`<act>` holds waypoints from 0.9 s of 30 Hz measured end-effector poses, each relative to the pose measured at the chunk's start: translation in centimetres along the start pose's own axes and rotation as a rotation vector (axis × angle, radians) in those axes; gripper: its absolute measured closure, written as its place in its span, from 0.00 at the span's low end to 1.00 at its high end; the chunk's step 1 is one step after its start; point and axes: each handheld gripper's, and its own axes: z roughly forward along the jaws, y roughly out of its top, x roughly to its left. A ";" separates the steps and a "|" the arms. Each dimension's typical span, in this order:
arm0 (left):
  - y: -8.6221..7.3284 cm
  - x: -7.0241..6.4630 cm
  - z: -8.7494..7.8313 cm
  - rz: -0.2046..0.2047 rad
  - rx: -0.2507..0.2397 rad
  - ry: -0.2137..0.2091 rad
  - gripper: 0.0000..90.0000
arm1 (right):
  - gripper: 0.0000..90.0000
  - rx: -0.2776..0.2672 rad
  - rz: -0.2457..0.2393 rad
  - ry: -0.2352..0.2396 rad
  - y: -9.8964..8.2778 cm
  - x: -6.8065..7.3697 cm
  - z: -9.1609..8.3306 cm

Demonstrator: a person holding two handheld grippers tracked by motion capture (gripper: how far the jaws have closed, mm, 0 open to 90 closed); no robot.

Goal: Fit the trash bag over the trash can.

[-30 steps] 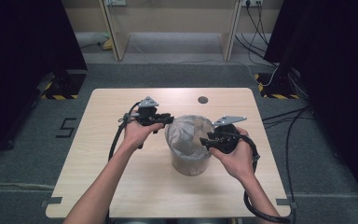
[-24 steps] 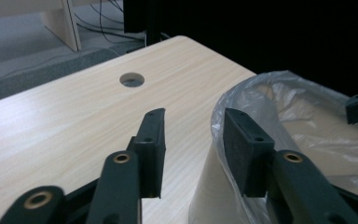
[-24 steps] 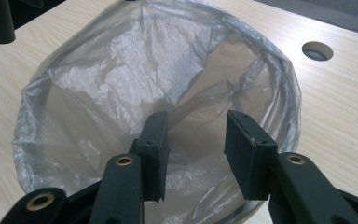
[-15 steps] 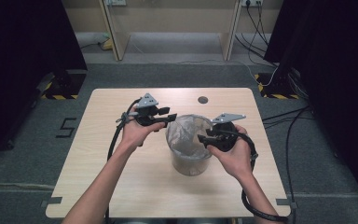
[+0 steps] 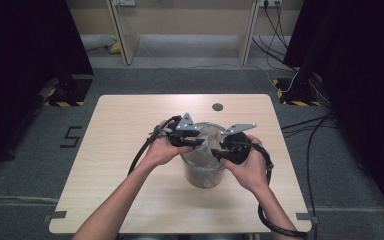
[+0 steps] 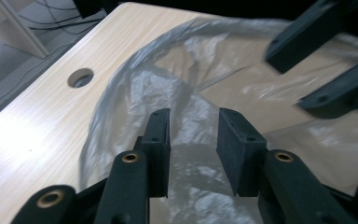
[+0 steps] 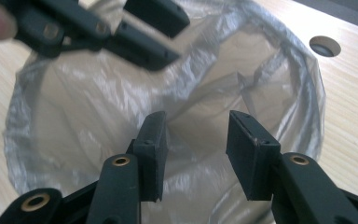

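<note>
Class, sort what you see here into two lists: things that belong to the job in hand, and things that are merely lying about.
In the job:
- bin
- clear plastic liner in its mouth
- left hand-held gripper, jaws apart over the liner
- right hand-held gripper, jaws apart over the liner

Lying about:
- table with its round hole
- floor mark "5"
- cables on the floor

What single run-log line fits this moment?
left gripper: open, over bag rim | right gripper: open, over bag | bin: upright

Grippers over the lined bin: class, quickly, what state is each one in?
Left gripper: open, jaws just closing a little, over the plastic liner, nothing pinched.
Right gripper: open, above the liner, holding nothing.
</note>
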 end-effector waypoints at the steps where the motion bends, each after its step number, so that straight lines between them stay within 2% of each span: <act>1: 0.0 0.1 -0.1 0.005 0.002 0.013 0.73 | 0.64 0.007 -0.003 -0.001 -0.1 0.0 -0.1; 5: -0.3 0.6 -1.0 -0.002 -0.016 0.057 0.77 | 0.65 0.016 -0.008 0.003 -0.4 -0.1 -0.3; 7: -0.3 0.8 -1.5 -0.018 -0.027 0.066 0.78 | 0.65 0.021 -0.007 0.004 -0.4 -0.2 -0.3; 9: 0.1 0.5 -1.9 -0.044 -0.073 0.047 0.77 | 0.65 0.016 -0.001 0.011 -0.4 -0.2 -0.3; 10: 0.3 0.2 -2.0 -0.044 -0.086 0.036 0.76 | 0.65 0.007 -0.002 0.011 -0.3 -0.3 -0.3; 12: 0.9 -0.4 -1.6 -0.049 -0.117 -0.013 0.72 | 0.65 0.004 0.000 0.009 -0.2 -0.3 -0.3; 13: 1.4 -0.8 -1.3 -0.038 -0.116 -0.034 0.71 | 0.65 0.003 -0.002 0.010 -0.1 -0.3 -0.3; 15: 1.9 -1.1 -0.7 -0.005 -0.093 -0.044 0.71 | 0.65 0.008 -0.002 0.011 0.0 -0.2 -0.2; 17: 2.2 -1.3 0.2 -0.021 -0.075 -0.074 0.71 | 0.65 0.012 -0.006 0.013 0.0 -0.1 -0.2; 19: 2.2 -1.4 1.1 0.010 -0.022 -0.069 0.72 | 0.65 0.017 -0.011 0.016 0.0 -0.1 -0.2; 21: 2.2 -1.5 1.8 0.026 0.015 -0.085 0.73 | 0.65 0.021 -0.011 0.020 0.0 0.0 -0.1; 27: 2.5 -2.0 2.9 0.107 0.118 -0.070 0.76 | 0.65 0.021 -0.011 0.026 -0.1 0.0 0.1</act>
